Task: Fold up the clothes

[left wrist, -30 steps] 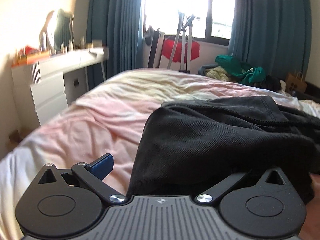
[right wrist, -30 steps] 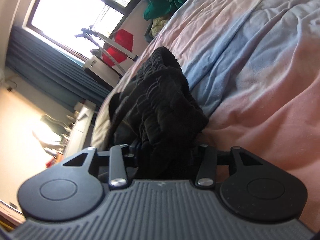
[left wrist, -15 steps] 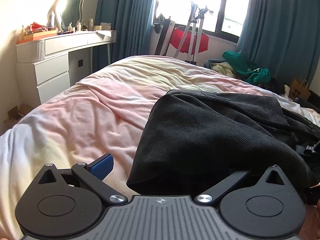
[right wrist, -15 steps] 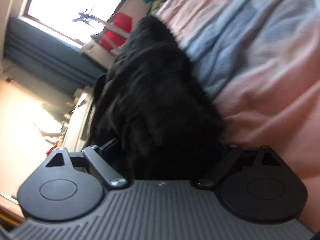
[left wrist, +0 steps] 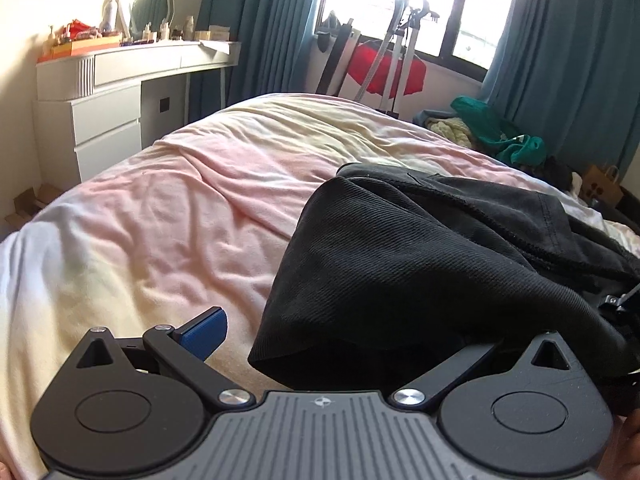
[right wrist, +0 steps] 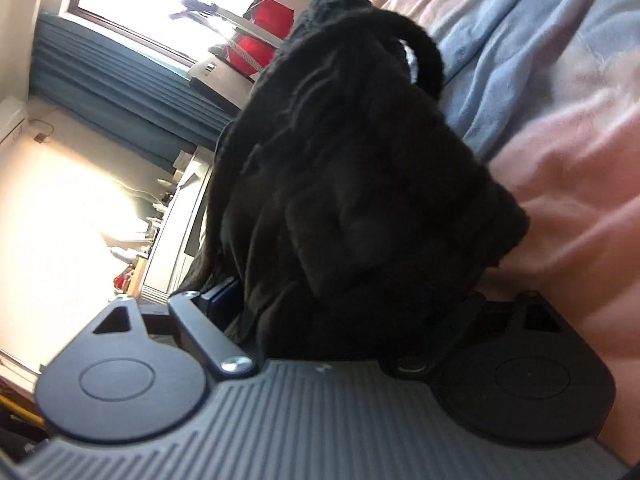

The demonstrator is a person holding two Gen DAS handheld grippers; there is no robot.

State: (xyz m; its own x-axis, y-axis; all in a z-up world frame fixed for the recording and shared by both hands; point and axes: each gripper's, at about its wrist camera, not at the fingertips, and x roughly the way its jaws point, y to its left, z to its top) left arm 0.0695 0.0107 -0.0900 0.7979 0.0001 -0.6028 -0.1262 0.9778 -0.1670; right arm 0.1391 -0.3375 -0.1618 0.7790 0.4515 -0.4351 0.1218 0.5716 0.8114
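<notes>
Since a second ago I'm seeing my right gripper (right wrist: 344, 312) spread, now closing around the black ribbed cotton garment (left wrist: 420, 264) heaped on the pink bed; left gripper (left wrist: 348, 336) is gaping.

Bright daylight entered through a dark-framed window (left wrist: 424, 4) flanked by teal curtains (left wrist: 256, 28). A white dressing table (left wrist: 100, 96) with a mirror (left wrist: 148, 4) stood against the cream wall. Beneath the window stood what appeared to be a metal stand (left wrist: 394, 48).
</notes>
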